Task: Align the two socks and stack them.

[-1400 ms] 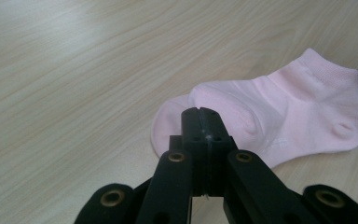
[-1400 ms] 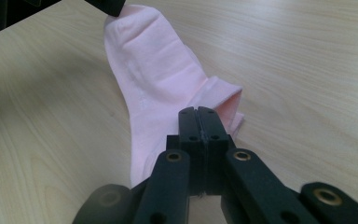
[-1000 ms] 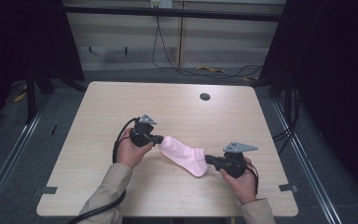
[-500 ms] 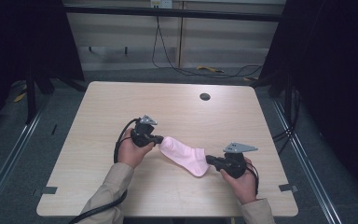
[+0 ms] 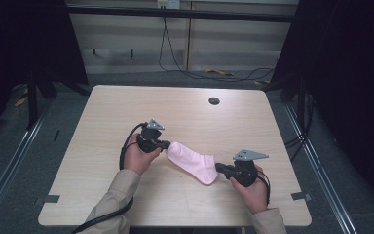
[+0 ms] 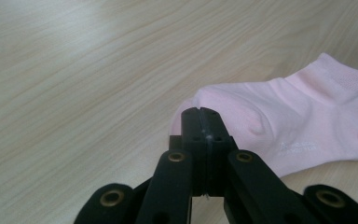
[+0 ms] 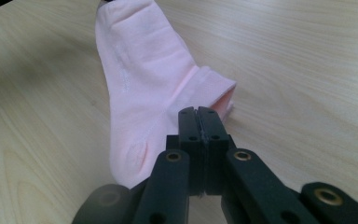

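Pink sock (image 5: 192, 163) lies flat near the middle of the counter (image 5: 102, 112), stretched from ten o'clock to four o'clock. The left gripper (image 5: 166, 145) pinches its toe, jaws closed; the right gripper (image 5: 218, 167) is clamped on the cuff. Lift both ends evenly, keeping tension gentle. Pale wood counter; dark curtains, cables behind.

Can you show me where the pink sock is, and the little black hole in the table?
Sock (image 5: 193, 162), high view, middle of the fabric.
Hole (image 5: 214, 101), high view, its dark centre.
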Tool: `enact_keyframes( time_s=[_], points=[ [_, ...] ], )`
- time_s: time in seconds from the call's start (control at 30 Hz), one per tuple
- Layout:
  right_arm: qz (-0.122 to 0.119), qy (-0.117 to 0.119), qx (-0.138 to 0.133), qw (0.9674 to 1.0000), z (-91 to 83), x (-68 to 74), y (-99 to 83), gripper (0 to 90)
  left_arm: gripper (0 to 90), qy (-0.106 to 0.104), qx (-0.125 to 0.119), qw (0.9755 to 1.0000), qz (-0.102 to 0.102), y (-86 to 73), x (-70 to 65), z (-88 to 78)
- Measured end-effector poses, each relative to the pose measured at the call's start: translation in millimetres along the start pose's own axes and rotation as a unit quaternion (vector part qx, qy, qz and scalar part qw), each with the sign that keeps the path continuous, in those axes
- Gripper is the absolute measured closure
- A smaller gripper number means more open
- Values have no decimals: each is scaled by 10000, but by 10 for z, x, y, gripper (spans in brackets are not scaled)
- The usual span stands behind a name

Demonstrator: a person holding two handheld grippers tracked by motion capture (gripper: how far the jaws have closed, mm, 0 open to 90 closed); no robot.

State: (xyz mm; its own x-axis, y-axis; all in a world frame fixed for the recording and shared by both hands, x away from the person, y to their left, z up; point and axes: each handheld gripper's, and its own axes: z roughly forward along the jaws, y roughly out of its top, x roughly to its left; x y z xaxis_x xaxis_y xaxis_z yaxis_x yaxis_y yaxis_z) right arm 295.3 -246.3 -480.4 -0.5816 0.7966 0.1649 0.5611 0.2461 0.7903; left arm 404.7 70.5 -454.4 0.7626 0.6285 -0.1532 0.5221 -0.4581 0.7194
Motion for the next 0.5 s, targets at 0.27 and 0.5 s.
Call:
enact_keyframes(
  time_s=[0.27,0.5],
  points=[
    [21,2,99,9999,39,-13,-35,897,900,13,83,10000,34,-17,8,53],
    [-14,12,113,9999,60,-3,-43,894,900,96,151,9998,-5,-61,41,69]
  ],
)
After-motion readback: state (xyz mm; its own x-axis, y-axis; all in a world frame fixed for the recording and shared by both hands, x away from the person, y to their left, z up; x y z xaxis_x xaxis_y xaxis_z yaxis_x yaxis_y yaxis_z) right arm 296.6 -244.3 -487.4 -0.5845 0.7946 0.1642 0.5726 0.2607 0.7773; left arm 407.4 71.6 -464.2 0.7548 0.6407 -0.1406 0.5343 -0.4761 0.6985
